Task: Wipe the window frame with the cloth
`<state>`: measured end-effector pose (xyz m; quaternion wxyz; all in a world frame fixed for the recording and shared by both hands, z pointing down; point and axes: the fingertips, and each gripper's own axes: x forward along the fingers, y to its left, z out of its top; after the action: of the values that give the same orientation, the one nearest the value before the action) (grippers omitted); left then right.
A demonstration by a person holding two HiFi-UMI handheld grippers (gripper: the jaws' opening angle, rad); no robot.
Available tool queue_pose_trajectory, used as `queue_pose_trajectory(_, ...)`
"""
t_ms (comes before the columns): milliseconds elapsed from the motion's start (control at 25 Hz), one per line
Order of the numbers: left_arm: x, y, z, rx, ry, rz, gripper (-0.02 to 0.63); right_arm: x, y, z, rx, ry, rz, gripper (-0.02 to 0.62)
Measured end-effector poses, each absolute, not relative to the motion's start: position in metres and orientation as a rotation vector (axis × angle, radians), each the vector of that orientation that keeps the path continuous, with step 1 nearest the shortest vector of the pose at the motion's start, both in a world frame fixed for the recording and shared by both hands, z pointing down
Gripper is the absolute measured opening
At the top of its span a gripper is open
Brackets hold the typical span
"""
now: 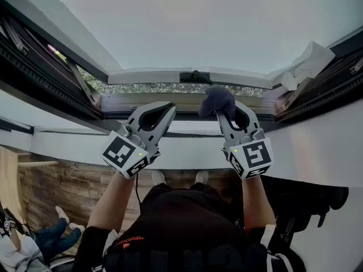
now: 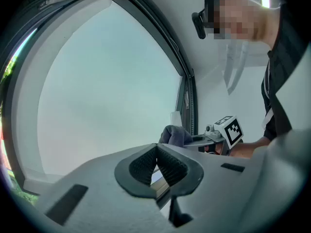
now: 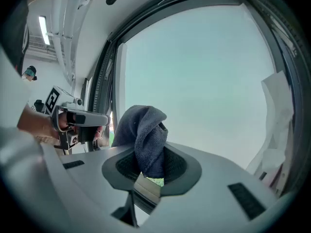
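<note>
Bunched, soft grey-blue knitted cloth (image 3: 148,135) pinched in ribbed jaws of right gripper (image 3: 148,168), at 1 o'clock before dark-edged window frame (image 1: 113,102). Left gripper (image 2: 156,154) at 11 o'clock, closed on nothing. White walls (image 1: 317,152), wooden floor (image 1: 57,191).

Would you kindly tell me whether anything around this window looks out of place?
A crumpled white sheet is wedged into the window frame at the right of the head view and sticks out over the dark seal. I cannot tell whether it is paper or film. Otherwise nothing stands out: the right gripper grips the dark cloth.
</note>
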<state>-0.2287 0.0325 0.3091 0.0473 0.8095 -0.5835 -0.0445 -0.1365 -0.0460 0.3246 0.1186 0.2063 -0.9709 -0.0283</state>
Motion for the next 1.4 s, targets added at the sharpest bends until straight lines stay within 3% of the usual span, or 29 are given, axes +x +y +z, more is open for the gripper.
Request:
queue_pose_trajectory(520,-0.216,0.022,0.299,2.545,-1.720,-0.143,0.020,-0.113,-0.061,0.303,0.740,-2.866,-0.114,0.078)
queue_pose_trajectory(1400,-0.061,-0.090,0.181,2.984,-1.428,-0.269,0.020,0.056,-0.146,0.146,1.251,-2.759,-0.593,0.078)
